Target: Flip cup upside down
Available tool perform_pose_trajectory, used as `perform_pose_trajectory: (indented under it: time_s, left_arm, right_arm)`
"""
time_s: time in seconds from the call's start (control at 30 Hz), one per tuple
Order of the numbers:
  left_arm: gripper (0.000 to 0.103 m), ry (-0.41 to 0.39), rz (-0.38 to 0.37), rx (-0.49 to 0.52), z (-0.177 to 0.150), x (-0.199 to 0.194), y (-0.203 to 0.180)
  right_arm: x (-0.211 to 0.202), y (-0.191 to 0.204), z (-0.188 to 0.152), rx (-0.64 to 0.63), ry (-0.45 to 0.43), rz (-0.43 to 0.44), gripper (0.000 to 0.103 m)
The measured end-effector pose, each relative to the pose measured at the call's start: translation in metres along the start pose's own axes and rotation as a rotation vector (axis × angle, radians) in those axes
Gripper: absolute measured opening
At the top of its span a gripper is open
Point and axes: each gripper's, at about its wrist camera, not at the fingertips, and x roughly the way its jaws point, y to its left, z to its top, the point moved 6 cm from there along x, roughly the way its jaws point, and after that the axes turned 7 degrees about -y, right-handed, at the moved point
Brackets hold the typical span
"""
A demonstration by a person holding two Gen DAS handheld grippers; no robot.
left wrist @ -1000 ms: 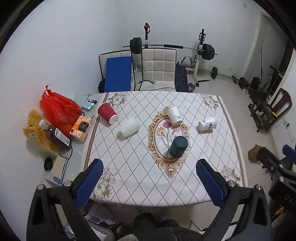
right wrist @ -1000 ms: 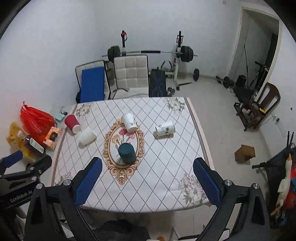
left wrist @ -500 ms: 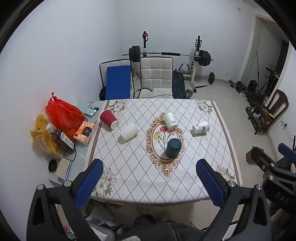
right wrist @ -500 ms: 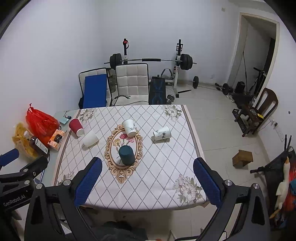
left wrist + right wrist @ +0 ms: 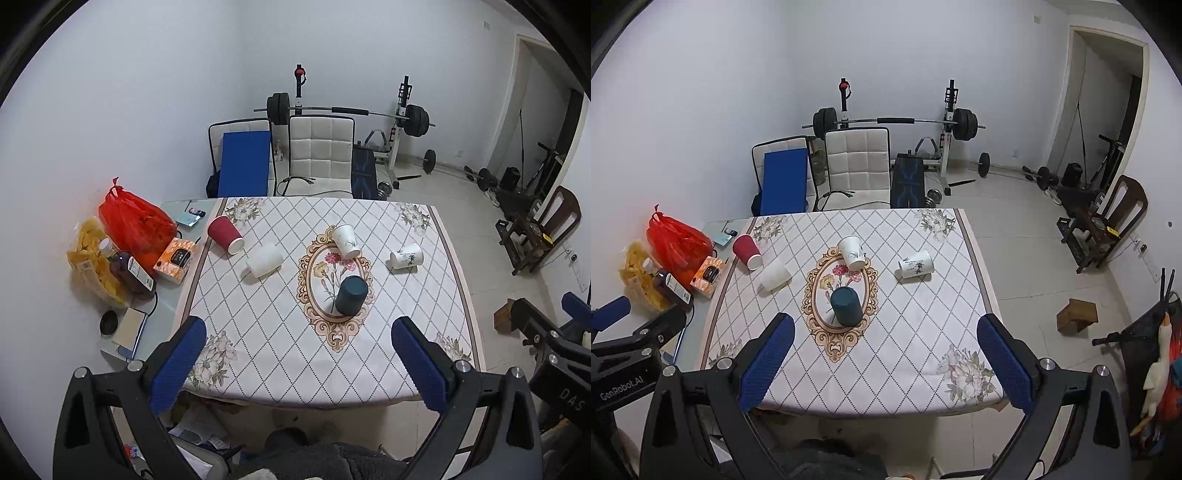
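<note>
- Left gripper (image 5: 295,354), with blue ribbed pads on black arms, is spread wide and grasps nothing; it hangs above the near edge of the table, well apart from every cup.
- Right gripper (image 5: 884,350), of the same build, is likewise spread wide and empty, above that same near edge.
- Landmark: the gold-framed oval flower medallion (image 5: 334,280) printed at the middle of the white diamond-pattern tablecloth (image 5: 273,332).
- Dark teal cylindrical cup (image 5: 351,295) stands on the medallion's near half with a closed flat end uppermost; it appears already inverted.
- White paper cup with a faint print (image 5: 346,240) lies tipped at the medallion's far rim.
- White paper cup with dark lettering (image 5: 405,255) lies on its side to the right of the medallion.
- Plain white cup (image 5: 264,260) lies on its side to the left of the medallion; the red ribbed paper cup (image 5: 224,234) lies farther left and back, close to the cloth's border.
- Risk: cups lying on their sides would probably roll if nudged by one pad before the other closes.
- Risk: thin paper walls would likely crush under a hard squeeze.
- Risk: a descent toward the tipped cup passes near the teal cup and could topple it.
- Risk: which cup is meant is not evident, so the wrong one may be chosen.
</note>
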Motion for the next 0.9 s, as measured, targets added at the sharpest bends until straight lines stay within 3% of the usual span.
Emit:
perform_pose_trajectory:
  time_s: [0.9]
  left_arm:
    - [0.103,-0.002,0.024,-0.003,-0.008,-0.009,0.009]
  right_arm:
    - [0.006,0.005,0.000,-0.017,0.021,0.005,0.101]
